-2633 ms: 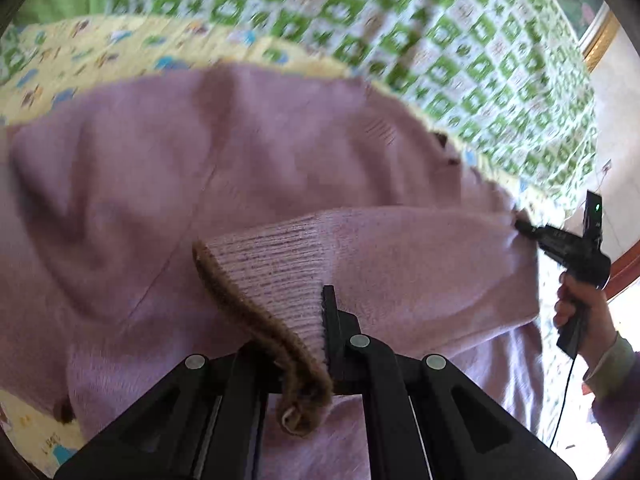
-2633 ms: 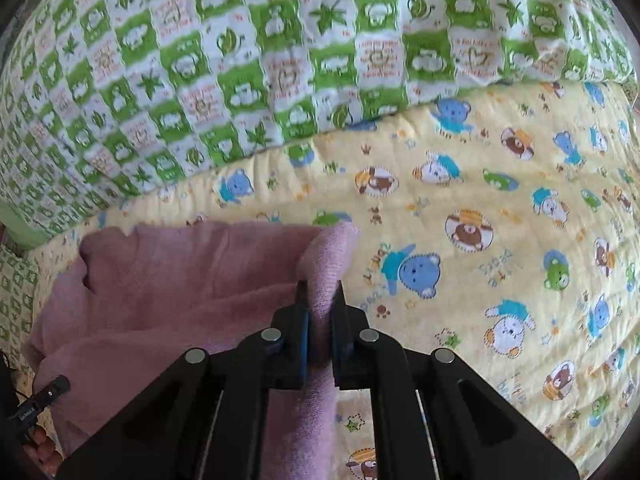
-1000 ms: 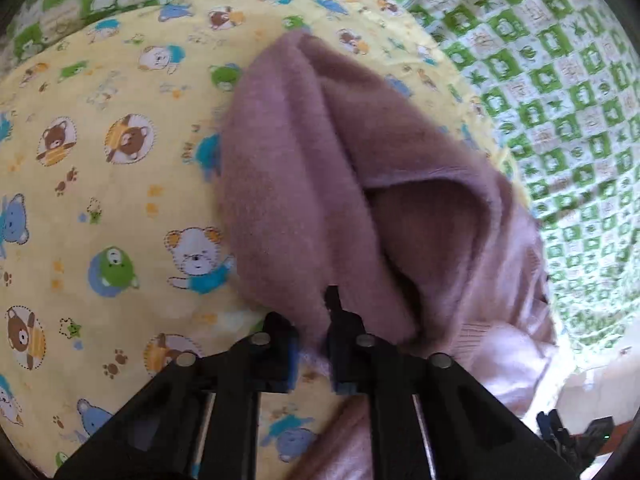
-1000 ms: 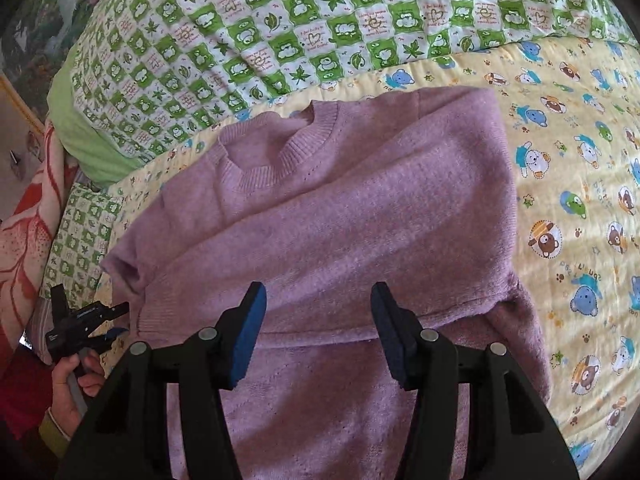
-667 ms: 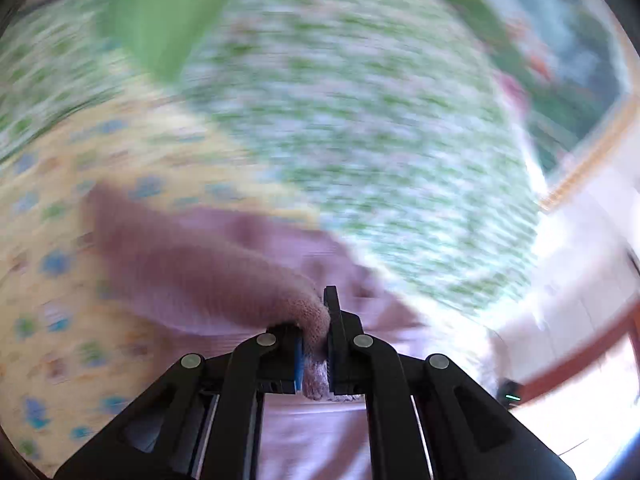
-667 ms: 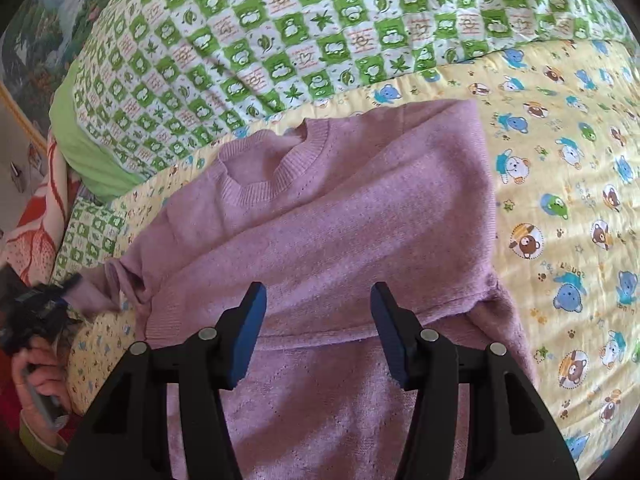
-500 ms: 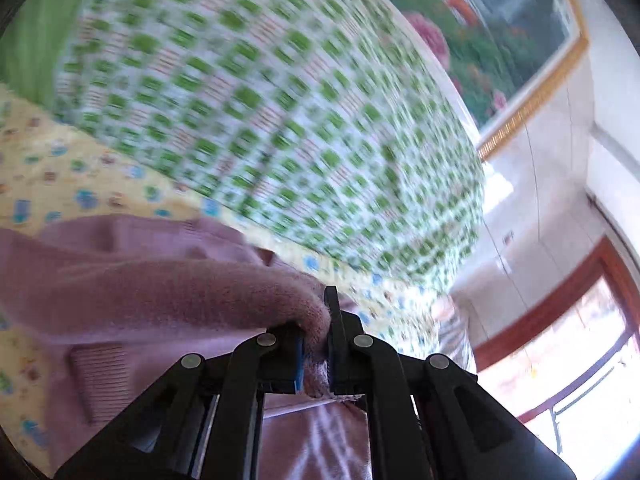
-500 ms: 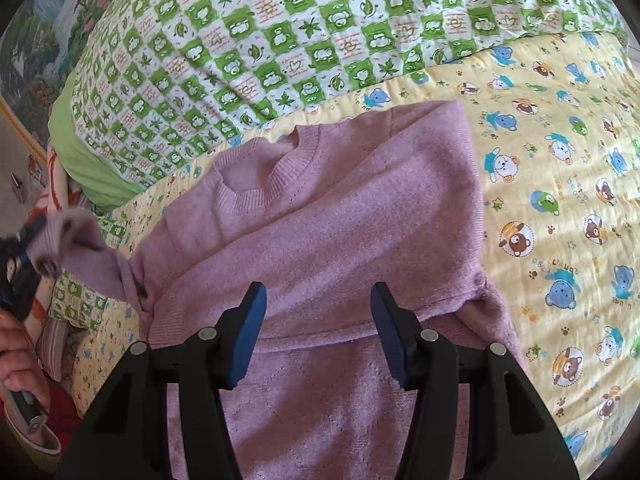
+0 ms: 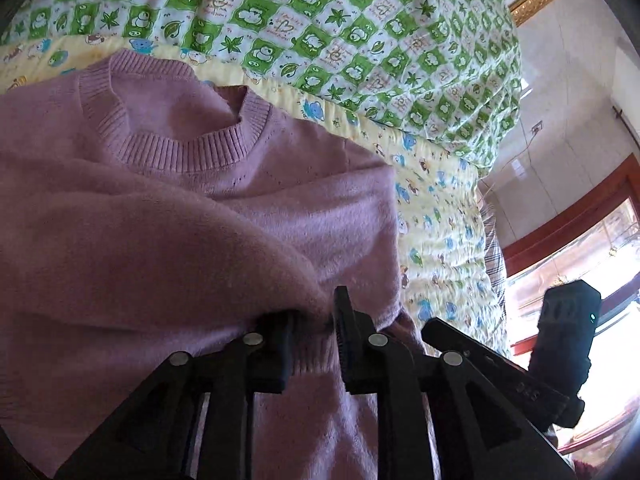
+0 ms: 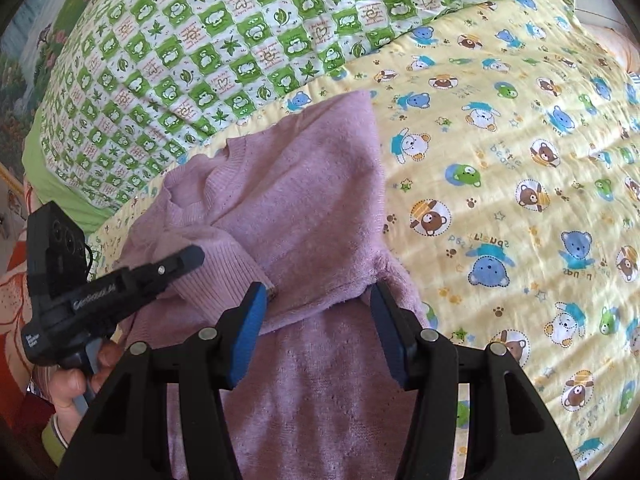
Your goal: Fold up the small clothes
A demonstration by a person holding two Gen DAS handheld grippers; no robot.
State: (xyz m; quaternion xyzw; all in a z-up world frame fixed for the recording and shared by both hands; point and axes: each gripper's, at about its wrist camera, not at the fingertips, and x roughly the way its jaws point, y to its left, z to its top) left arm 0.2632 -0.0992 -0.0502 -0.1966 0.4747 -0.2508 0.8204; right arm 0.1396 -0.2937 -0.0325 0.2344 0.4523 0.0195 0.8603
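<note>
A soft, fuzzy lilac knitted sweater (image 10: 304, 208) lies on a bed, on a yellow quilted sheet (image 10: 520, 168) printed with cartoon bears. Behind it rises a puffy green-and-white checked blanket (image 10: 224, 48). The sweater has a ribbed round collar (image 9: 188, 144) and ribbed cuffs; its right side is already folded in, leaving a straight edge.

The left hand-held gripper (image 9: 312, 320) has its black fingers nearly closed on the ribbed cuff of a sleeve (image 9: 168, 248), which is draped across the sweater's chest below the collar.

The right hand-held gripper (image 10: 316, 320) is wide open and holds nothing, its blue-padded fingers (image 10: 248, 324) hovering over the sweater's lower body, just beside the other gripper's tip.
</note>
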